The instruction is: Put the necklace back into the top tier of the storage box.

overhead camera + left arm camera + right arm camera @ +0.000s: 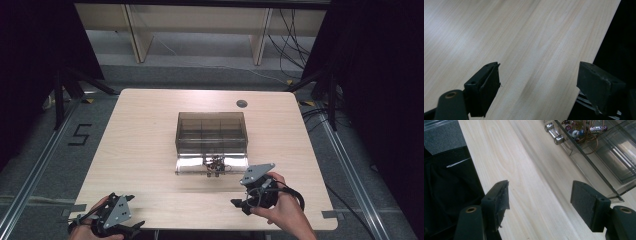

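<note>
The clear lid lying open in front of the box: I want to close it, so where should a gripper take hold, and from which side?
Judging by its pose, grip the lid at its free near edge, beside the small tangled item lying on it. The lid lies flat, hinged at the compartment box, so the right gripper, already open and nearest, should come from the person's side.

surface: we see a pale wooden table [145,145] with a round grommet [242,103] near its far edge.
on it: we find a clear compartment box [211,131] at the middle, its open lid [190,164] lying flat in front.
</note>
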The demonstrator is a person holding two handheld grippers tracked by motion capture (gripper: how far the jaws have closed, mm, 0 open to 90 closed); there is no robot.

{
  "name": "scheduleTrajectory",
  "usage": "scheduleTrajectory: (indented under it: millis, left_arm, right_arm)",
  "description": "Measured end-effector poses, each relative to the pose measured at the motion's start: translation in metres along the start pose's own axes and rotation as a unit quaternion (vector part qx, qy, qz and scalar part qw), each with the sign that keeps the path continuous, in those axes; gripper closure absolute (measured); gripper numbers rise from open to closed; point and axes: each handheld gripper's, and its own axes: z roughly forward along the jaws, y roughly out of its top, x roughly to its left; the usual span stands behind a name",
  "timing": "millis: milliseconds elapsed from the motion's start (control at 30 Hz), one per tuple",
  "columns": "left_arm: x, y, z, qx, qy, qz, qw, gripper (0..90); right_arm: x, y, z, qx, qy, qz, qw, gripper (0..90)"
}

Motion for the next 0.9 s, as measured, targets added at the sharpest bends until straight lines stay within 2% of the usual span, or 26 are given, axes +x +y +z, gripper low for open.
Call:
scheduleTrajectory:
  millis: [33,67,133,167,200,233,267,300,367,433,533,567,667,700,867,900]
  left_arm:
    - [0.0,0.0,0.0,0.0,0.001,0.001,1.0,18.1]
    - [0.0,0.0,0.0,0.001,0.001,0.002,1.0,18.1]
    - [0.0,0.0,0.0,0.0,-0.003,0.001,1.0,18.1]
    - [0.001,0.0,-0.001,0.005,0.004,0.008,1.0,18.1]
    - [0.001,0.001,-0.001,0.005,0.001,0.008,1.0,18.1]
    - [0.0,0.0,-0.001,0.006,0.001,0.005,1.0,18.1]
    - [0.0,0.0,-0.001,0.006,0.001,0.005,1.0,18.1]
    - [0.0,0.0,-0.001,0.001,-0.001,-0.001,1.0,18.1]
    - [0.0,0.0,0.0,-0.001,0.004,0.002,1.0,18.1]
    - [0.0,0.0,0.0,-0.001,0.003,0.002,1.0,18.1]
    - [0.0,0.001,-0.001,0.006,0.001,0.008,1.0,18.1]
    - [0.0,0.001,0.0,0.006,0.001,0.008,1.0,18.1]
    - [0.0,0.0,0.0,0.0,-0.004,0.001,1.0,18.1]
    - [0.001,0.0,0.0,0.001,-0.006,0.002,1.0,18.1]
    - [0.001,0.0,-0.001,0.0,-0.01,0.0,0.9999,18.1]
    - [0.001,0.0,-0.001,0.001,-0.01,0.001,1.0,18.1]
  right_arm:
    - [0.0,-0.001,0.0,0.0,-0.002,0.001,1.0,31.7]
    - [0.0,-0.001,0.001,-0.002,0.002,-0.008,1.0,31.7]
    - [0.002,-0.003,0.002,-0.008,0.0,0.0,1.0,31.1]
    - [0.002,-0.003,0.002,-0.008,0.0,0.0,1.0,30.7]
    - [0.001,-0.004,0.002,-0.01,-0.002,-0.004,0.9999,30.6]
    - [0.003,-0.005,0.003,-0.01,0.001,0.003,0.9999,30.4]
    - [0.003,-0.005,0.004,-0.016,0.0,-0.003,0.9999,29.7]
    - [0.003,-0.006,0.005,-0.012,0.001,-0.001,0.9999,29.3]
    - [0.004,-0.008,0.007,-0.016,-0.002,0.01,0.9998,29.3]
    - [0.003,-0.009,0.007,-0.011,0.005,0.002,0.9999,29.2]
    - [0.003,-0.012,0.01,-0.016,0.008,0.01,0.9998,28.3]
    - [0.004,-0.013,0.01,-0.014,0.001,0.017,0.9998,28.2]
    - [0.004,-0.015,0.013,-0.016,-0.001,0.019,0.9997,27.3]
    - [0.004,-0.016,0.012,-0.013,0.011,0.015,0.9997,27.0]
    - [0.005,-0.022,0.016,-0.017,0.002,0.024,0.9996,25.4]
    - [0.005,-0.023,0.016,-0.021,0.01,0.022,0.9995,24.8]
